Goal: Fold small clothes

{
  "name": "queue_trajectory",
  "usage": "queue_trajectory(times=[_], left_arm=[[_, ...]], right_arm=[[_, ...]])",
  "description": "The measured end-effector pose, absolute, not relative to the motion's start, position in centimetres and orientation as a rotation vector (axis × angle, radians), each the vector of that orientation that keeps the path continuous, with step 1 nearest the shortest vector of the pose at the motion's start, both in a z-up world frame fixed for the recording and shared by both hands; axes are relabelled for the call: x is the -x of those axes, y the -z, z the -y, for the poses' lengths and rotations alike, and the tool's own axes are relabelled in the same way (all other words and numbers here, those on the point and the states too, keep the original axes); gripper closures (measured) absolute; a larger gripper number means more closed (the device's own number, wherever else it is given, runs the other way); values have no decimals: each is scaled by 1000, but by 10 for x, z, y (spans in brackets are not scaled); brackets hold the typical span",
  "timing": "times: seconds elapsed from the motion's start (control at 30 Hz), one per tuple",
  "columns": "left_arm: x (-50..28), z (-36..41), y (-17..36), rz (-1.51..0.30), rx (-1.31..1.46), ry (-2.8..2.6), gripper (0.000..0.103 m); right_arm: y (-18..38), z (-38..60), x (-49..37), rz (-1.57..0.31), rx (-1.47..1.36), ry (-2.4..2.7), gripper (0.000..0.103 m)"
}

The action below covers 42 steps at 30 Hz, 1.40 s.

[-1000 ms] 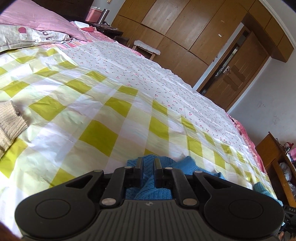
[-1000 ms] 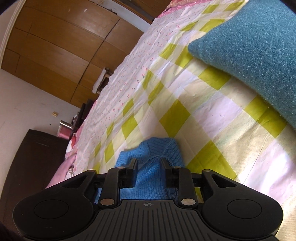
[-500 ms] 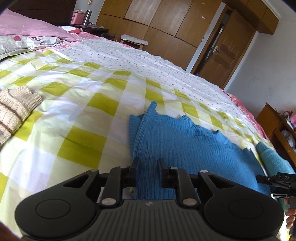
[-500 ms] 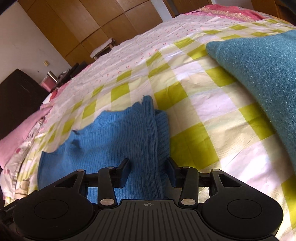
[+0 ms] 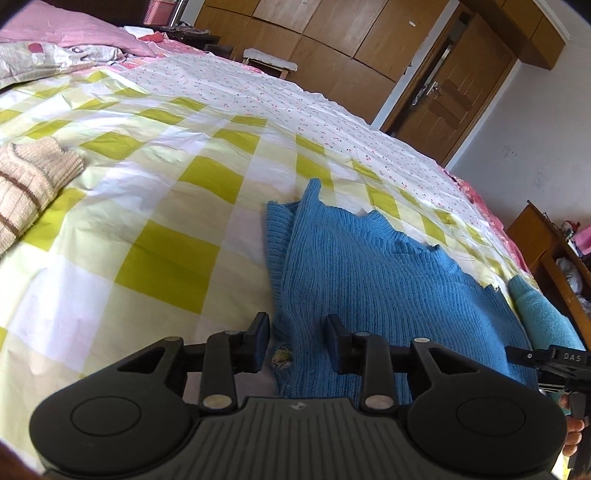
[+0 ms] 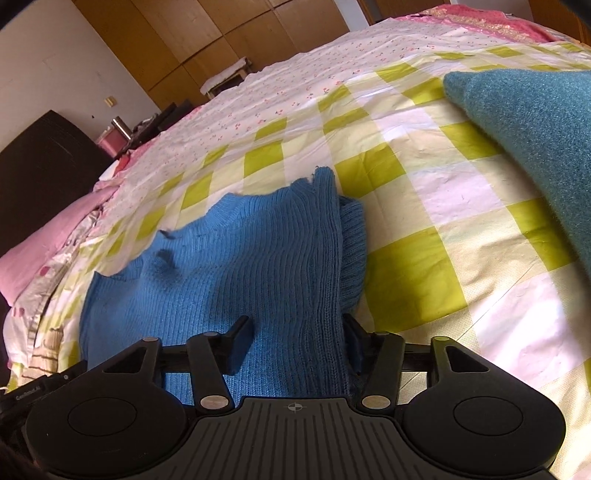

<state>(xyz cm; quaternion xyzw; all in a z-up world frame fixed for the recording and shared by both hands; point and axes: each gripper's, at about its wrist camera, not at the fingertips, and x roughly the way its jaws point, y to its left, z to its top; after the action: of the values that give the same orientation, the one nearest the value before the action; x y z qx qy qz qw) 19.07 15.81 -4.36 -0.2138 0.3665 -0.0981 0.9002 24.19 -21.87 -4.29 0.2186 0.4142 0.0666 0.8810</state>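
Observation:
A blue knitted sweater (image 5: 369, 277) lies flat on the checked bedcover (image 5: 166, 258), one side folded over so a ribbed edge sticks out beneath. My left gripper (image 5: 297, 325) hovers over the sweater's near left edge. Its jaws are opening, with the cloth between them and the pads off it. In the right wrist view the same sweater (image 6: 240, 258) spreads out ahead. My right gripper (image 6: 297, 326) straddles its folded right edge. Its jaws are closing slightly, but the pads do not press the knit.
A folded teal garment (image 5: 543, 314) (image 6: 535, 122) lies to the right of the sweater. A beige striped knit (image 5: 26, 184) rests at the left. Pink pillows (image 5: 74, 33) sit at the head of the bed. Wooden wardrobes (image 5: 332, 48) and a door stand beyond.
A second ago both grippers held the blue sweater bunched close to the cameras. Now it lies spread on the bed and both pairs of jaws stand wider apart.

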Motion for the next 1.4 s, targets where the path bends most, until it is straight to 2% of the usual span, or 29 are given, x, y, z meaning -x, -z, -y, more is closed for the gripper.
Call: queue_trajectory(times=[0.1,0.47,0.57,0.77,0.9,1.07,1.23,1.37,1.4], left_arm=[[-188,-160,43,-772,460,231,77],[-146,-164,41,-861,441,297,79],[-136,-164,37,-855,402,270,78],[-129,-158,8,-748,253,190,78],[-140,-153,-10,-666,220,202,78],[-166,-125,-12,-657,211,287,78],[-196,-94,8,-718,67,293,77],[-205,-97,23,-740,33,256,77],[-203,-100,23,-735,33,244,77]], right_arm=[[44,222,-242,-888,-492,-169,77],[35,232,-196,-963,-462,-228,80],[31,233,-185,-984,-418,-200,77],[-4,225,-171,-829,-256,-101,71],[-17,210,-186,-785,-246,-159,70],[-2,160,-223,-826,-207,-268,68],[23,127,-254,-890,-130,-271,67],[32,117,-259,-896,-83,-284,59],[32,115,-257,-894,-71,-287,62]])
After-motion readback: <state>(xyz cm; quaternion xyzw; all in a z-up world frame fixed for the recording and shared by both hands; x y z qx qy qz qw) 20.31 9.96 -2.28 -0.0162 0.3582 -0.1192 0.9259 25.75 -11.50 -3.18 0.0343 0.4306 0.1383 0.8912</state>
